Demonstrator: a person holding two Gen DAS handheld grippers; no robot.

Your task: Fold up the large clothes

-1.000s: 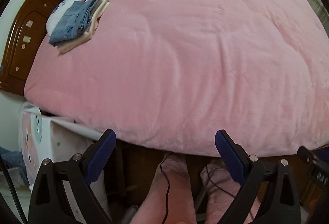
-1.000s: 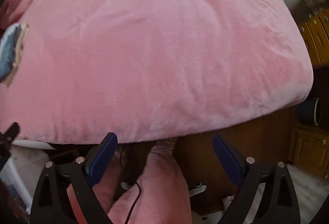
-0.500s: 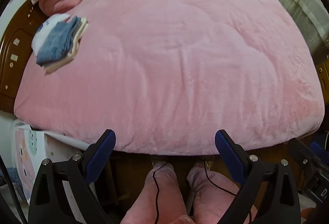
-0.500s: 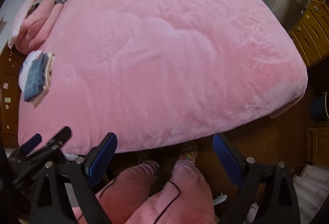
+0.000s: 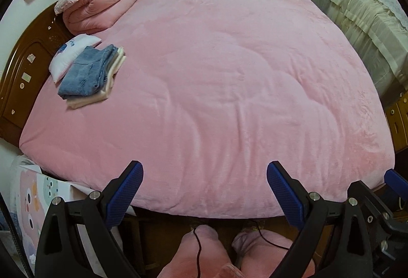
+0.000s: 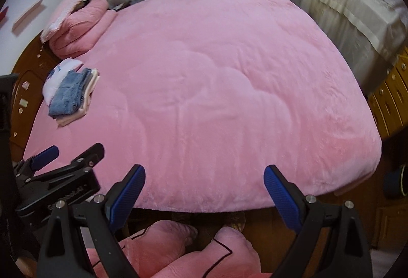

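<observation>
A: What is nearest to us now?

B: Both tools hang above the near edge of the bed; the left gripper (image 5: 204,188) has its jaws spread wide and nothing between them; the right gripper (image 6: 204,191) is the same, wide apart and empty, touching nothing; under them I see knees in pink trousers (image 5: 199,252).

A: And the clothes to fold?

B: I see no loose garment on the pink blanket (image 5: 229,86); the middle of the bed is bare. At the far left lies a pile of folded clothes (image 5: 89,76), jeans on top and cream cloth under it, leaning on a small white pillow (image 5: 71,53); farther still, a rolled pink quilt (image 5: 99,5) rests by the wooden headboard (image 5: 23,74).

A: So which step is it?

B: I judge that one piece is finished, and the next garment must be fetched; where it waits, I cannot tell.

A: How to do it well?

B: Keep the jaws wide until cloth is between them; take the garment at two corners, one per gripper; spread it flat in the middle of the blanket, well apart from the pile.
</observation>
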